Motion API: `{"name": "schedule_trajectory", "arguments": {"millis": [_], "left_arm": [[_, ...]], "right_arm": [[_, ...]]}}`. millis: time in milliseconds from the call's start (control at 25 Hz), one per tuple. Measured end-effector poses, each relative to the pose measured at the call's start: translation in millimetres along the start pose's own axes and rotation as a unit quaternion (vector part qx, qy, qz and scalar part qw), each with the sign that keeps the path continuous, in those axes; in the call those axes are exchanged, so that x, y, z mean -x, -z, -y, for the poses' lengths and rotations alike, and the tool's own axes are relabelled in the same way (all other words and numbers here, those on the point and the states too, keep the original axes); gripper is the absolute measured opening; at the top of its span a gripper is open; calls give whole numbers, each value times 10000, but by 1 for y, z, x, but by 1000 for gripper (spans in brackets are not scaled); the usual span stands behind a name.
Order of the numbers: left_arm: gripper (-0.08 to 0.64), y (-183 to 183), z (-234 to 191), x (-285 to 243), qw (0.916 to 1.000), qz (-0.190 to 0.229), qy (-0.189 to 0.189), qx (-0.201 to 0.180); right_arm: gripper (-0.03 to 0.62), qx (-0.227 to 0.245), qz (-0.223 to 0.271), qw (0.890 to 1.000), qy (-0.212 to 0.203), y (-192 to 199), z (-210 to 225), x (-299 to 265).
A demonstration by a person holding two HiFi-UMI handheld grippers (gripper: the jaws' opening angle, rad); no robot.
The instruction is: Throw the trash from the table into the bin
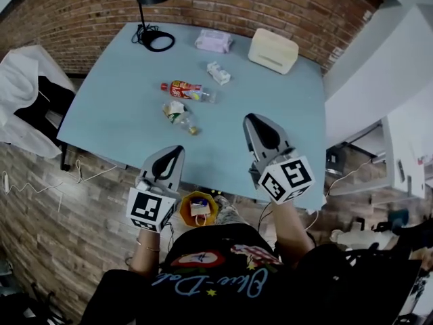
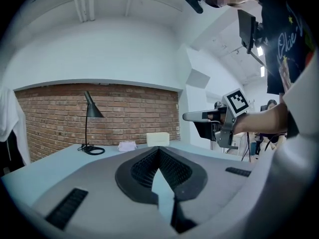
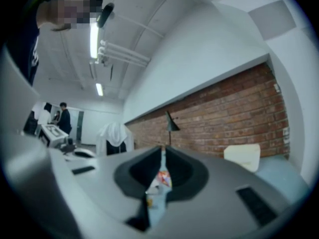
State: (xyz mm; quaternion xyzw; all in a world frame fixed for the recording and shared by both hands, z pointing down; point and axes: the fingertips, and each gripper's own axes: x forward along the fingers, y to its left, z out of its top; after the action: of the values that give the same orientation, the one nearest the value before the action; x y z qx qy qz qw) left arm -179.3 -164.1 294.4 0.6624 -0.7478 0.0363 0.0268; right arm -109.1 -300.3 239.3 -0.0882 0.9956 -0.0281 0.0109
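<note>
Reaching next, I'd use my left tool (image 1: 178,149), pressed together and empty like the right tool (image 1: 250,118), since the crushed bottle (image 1: 179,116) lies just ahead of it, slanted.

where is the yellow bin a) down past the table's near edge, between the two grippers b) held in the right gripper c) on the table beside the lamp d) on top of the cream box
a: in the head view the yellow bin sits below the table's near edge, with the left gripper and right gripper either side.
</note>
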Motion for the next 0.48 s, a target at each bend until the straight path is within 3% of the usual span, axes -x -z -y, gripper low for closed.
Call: {"name": "schedule_trajectory", "arguments": {"millis": [160,480], "left_arm": [[8,-3,-9,-17,9999,29,9,-144],[8,-10,-32,-57,10000,18,-83,-42]], "right_arm": [[9,27,-87,9999,-108,2,15,-21],[9,247,-311,9984,-399,-3,45,-67]]}}
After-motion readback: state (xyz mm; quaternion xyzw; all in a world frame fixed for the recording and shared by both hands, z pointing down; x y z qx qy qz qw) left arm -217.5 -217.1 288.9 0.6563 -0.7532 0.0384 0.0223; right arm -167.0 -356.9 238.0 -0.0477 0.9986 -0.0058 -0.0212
